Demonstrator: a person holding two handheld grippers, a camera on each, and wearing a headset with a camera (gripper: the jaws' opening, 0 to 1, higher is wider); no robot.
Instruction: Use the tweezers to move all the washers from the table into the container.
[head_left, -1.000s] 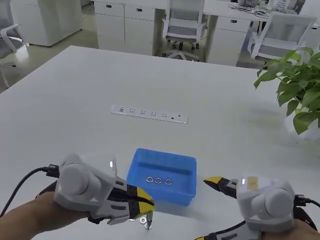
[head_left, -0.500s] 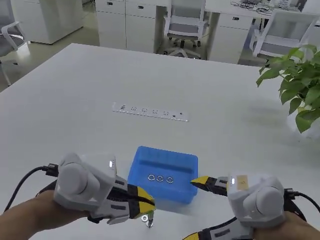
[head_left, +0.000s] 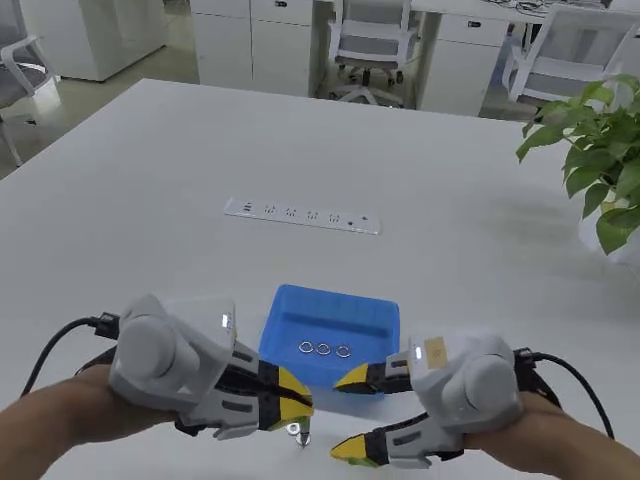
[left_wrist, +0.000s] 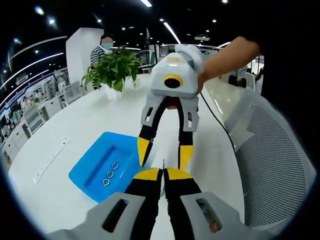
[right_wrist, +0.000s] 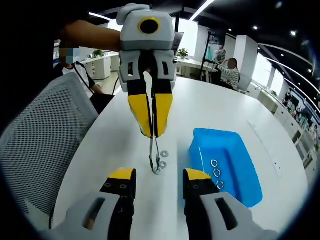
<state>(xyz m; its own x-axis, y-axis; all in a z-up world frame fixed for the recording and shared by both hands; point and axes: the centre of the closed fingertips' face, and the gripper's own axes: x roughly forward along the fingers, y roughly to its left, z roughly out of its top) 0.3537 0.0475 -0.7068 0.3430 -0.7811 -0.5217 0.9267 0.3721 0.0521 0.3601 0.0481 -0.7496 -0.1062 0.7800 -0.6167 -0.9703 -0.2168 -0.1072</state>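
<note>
Since the earlier frame, the right gripper (head_left: 345, 413) has swung left to face the left gripper (head_left: 293, 398) near the table's (head_left: 150, 200) near edge; its jaws stand apart. The left gripper's jaws are pressed together on the tweezers (right_wrist: 154, 147), whose tips reach down among loose washers (right_wrist: 162, 164) on the table. Sorted washers (head_left: 324, 348) lie in a row inside the blue container (head_left: 340, 318), just beyond both grippers.

White power strip (head_left: 302, 215), leafy plant (head_left: 597, 150), office chair (head_left: 372, 45)
</note>
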